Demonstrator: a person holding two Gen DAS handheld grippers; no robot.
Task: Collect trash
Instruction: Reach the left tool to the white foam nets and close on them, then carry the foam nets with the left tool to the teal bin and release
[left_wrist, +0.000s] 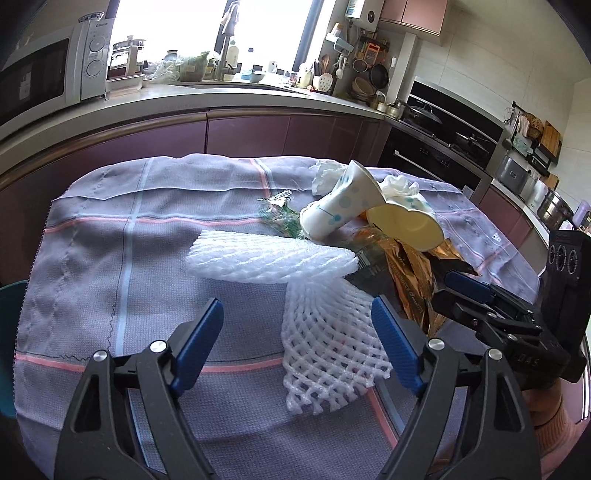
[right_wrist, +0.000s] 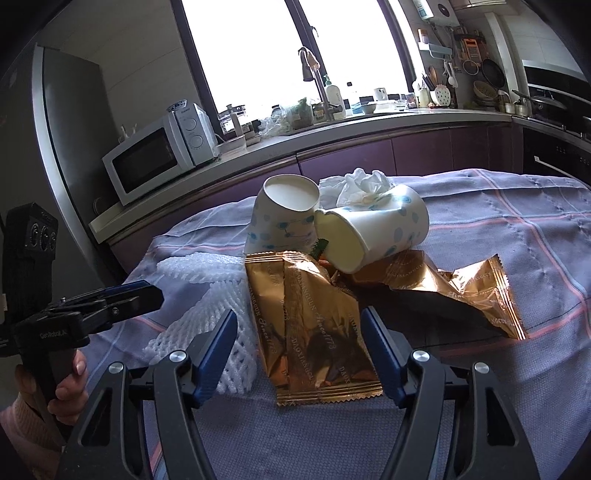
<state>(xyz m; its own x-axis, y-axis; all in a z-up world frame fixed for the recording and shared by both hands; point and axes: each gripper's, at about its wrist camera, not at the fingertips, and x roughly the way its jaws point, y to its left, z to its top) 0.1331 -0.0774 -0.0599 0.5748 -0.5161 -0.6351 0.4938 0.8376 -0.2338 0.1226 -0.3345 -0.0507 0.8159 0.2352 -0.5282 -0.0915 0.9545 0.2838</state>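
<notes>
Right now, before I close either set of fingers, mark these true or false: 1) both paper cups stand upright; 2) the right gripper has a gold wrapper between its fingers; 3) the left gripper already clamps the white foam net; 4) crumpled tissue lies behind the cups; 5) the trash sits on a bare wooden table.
1) False: both paper cups lie tipped over, leaning on each other.
2) True: the gold wrapper lies between the right gripper fingers, unpinched.
3) False: the left gripper is open; the foam net lies between its fingers.
4) True: crumpled tissue sits behind them.
5) False: a checked cloth covers the table.
</notes>
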